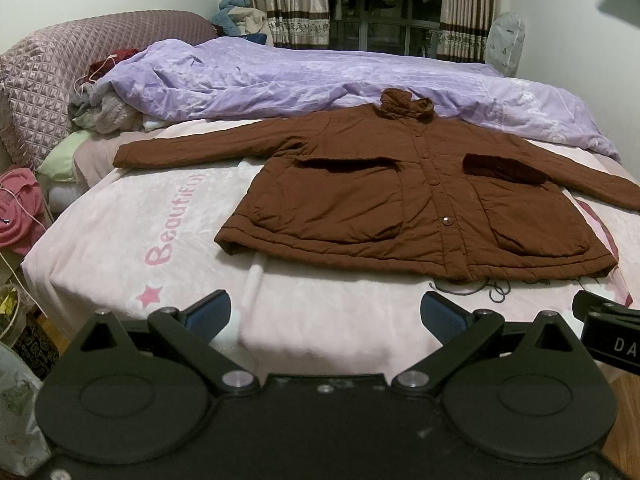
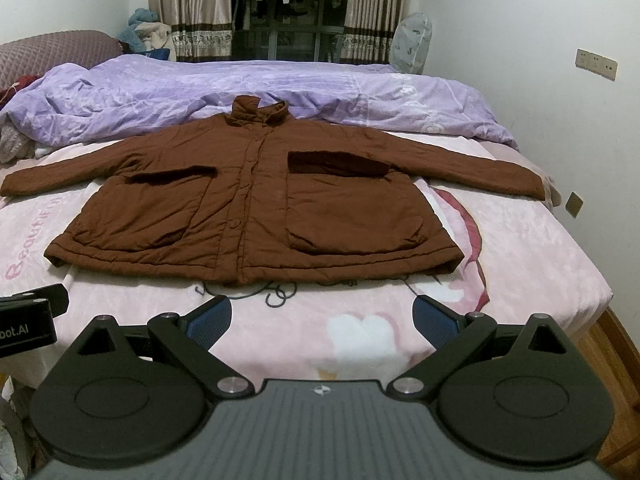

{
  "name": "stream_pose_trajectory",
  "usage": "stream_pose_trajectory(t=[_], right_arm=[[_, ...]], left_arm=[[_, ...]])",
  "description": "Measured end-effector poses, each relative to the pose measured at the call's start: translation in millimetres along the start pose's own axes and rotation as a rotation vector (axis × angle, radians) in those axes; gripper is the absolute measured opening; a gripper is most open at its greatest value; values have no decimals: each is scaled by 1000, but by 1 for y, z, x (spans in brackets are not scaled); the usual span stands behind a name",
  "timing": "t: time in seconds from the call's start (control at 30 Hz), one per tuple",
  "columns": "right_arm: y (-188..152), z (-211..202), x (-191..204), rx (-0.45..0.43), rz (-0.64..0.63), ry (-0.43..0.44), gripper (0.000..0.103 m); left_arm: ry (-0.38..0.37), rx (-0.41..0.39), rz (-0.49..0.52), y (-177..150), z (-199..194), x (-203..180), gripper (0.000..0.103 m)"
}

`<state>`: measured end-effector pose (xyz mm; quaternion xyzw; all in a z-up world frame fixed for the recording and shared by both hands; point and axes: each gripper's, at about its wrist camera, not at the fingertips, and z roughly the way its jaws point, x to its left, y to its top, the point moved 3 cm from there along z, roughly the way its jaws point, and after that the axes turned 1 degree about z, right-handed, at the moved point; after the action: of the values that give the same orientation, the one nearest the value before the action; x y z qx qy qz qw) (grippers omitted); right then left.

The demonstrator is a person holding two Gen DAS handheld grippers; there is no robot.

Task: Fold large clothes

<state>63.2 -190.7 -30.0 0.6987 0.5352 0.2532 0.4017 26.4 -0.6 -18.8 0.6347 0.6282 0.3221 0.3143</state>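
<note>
- My left gripper point(image 1: 326, 312) has its blue-padded fingers point(image 1: 210, 312) spread wide apart, nothing between them, hovering above the near edge of the bed.
- My right gripper point(image 2: 322, 314) is the same: fingers point(image 2: 434, 318) wide apart, holding nothing, just short of the pink blanket point(image 2: 520, 248).
- Each gripper shows at the edge of the other's view, so they sit side by side.
- Directly ahead of both lies the jacket point(image 2: 256, 208), brown, front side up and buttoned, hem nearest me, collar farthest.
- From the left gripper the jacket point(image 1: 400, 196) sits ahead and to the right; from the right gripper it is nearly centred, a little to the left.
- Both sleeves are stretched out sideways, flat on the blanket point(image 1: 120, 240).
- Neither gripper touches the jacket; a strip of blanket lies between the fingertips and the hem.
- Beyond the collar a purple duvet point(image 2: 200, 92) is bunched across the bed.
- Farthest off are curtains point(image 2: 188, 8) and a dark window.
</note>
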Motion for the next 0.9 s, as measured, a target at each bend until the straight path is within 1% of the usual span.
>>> stream_pose_trajectory(t=[0.33, 0.43, 0.53, 0.67, 0.77, 0.83, 0.9], right_arm=[[1, 1, 0, -5, 5, 3, 103], [4, 5, 0, -20, 3, 2, 103], [14, 19, 5, -40, -1, -8, 103], [37, 39, 4, -65, 12, -13, 103], [58, 54, 4, -93, 20, -13, 103], [71, 63, 4, -117, 31, -9, 103], [84, 71, 3, -143, 46, -2, 103]], left_arm=[[-7, 0, 6, 1, 4, 0, 103], [-7, -5, 5, 7, 15, 5, 103], [2, -10, -10, 16, 27, 14, 103], [2, -30, -81, 35, 54, 46, 103], [17, -44, -135, 50, 74, 72, 103], [23, -69, -186, 64, 90, 97, 103], [48, -80, -261, 79, 110, 125, 103]])
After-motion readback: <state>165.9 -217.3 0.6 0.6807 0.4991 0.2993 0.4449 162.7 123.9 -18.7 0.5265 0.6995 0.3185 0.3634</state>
